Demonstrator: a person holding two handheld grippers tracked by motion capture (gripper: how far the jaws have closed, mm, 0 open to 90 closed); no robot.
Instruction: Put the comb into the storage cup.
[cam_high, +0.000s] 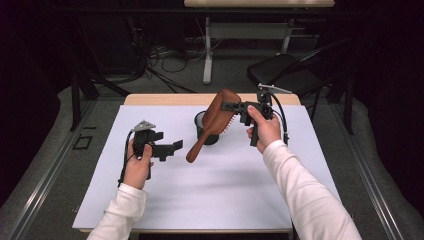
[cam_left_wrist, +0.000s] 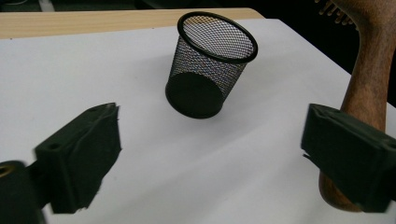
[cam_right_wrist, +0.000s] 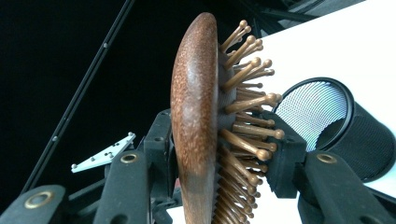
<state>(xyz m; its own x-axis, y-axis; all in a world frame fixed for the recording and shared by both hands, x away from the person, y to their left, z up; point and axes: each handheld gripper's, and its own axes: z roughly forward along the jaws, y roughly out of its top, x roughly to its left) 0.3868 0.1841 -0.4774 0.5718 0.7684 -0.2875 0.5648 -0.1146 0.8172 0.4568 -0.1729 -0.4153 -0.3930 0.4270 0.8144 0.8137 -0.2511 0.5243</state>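
Hairbrush (cam_high: 214, 120) hangs at the centre of the high view, handle slanting down-left in front of the mesh cup (cam_high: 206, 128). At centre-left the left gripper (cam_high: 172, 148) stands wide with nothing between its jaws. Right of centre, the right gripper (cam_high: 226, 106) clamps the brush head — back against one pad, bristles against the other. Bristles give, so the brush could twist or slip — and clip the cup, tipping it.

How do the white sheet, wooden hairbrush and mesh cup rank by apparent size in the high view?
1. White sheet, by far the largest.
2. Wooden hairbrush, held above the table, so nearness to the camera may enlarge it a little.
3. Mesh cup, smallest, though the hairbrush partly hides it.
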